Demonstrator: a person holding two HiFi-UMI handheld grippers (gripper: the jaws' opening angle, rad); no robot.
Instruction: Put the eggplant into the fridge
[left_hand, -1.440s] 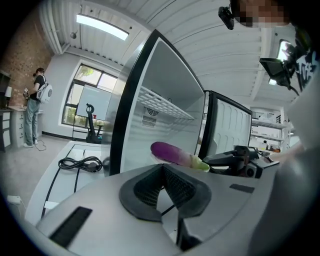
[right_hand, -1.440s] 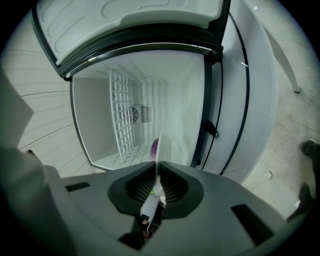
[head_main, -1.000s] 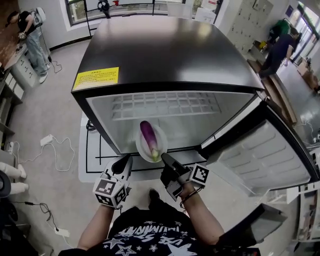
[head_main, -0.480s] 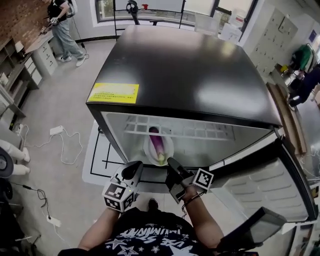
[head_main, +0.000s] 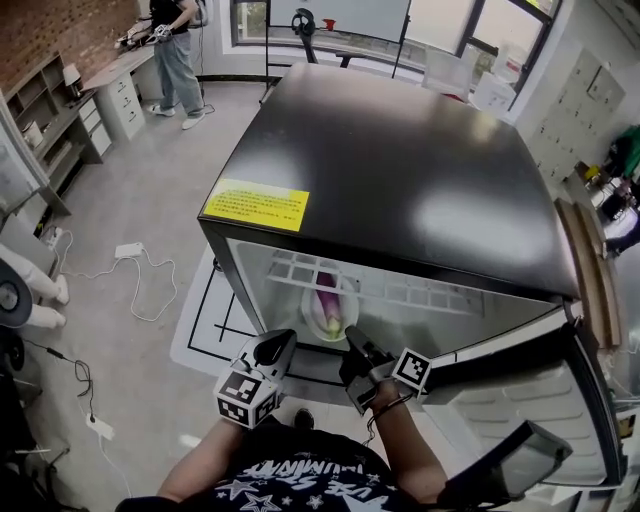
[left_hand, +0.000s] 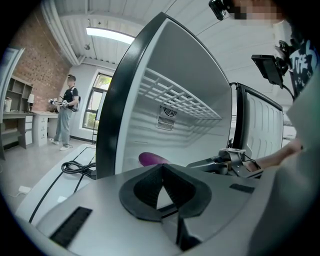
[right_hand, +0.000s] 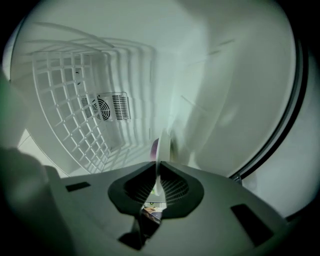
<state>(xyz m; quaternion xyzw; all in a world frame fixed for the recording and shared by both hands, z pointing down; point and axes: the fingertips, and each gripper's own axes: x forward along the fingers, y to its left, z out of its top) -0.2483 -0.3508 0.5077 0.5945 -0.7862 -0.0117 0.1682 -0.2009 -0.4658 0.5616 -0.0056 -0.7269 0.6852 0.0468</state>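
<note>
Eggplant (head_main: 328, 296) on a white plate (head_main: 309, 306), just inside the fridge (head_main: 400, 170) opening.
The right gripper (head_main: 352, 336) pinches the plate's near rim at the fridge's front edge, below the wire shelf (head_main: 400, 292). There is free room either side, and the door (head_main: 530, 390) stands wide open. The left gripper (head_main: 275, 346), jaws together and empty, hangs just outside that edge. Only the right gripper view shows the fan vent (right_hand: 111, 106) on the fridge's back wall, with the plate edge-on.
</note>
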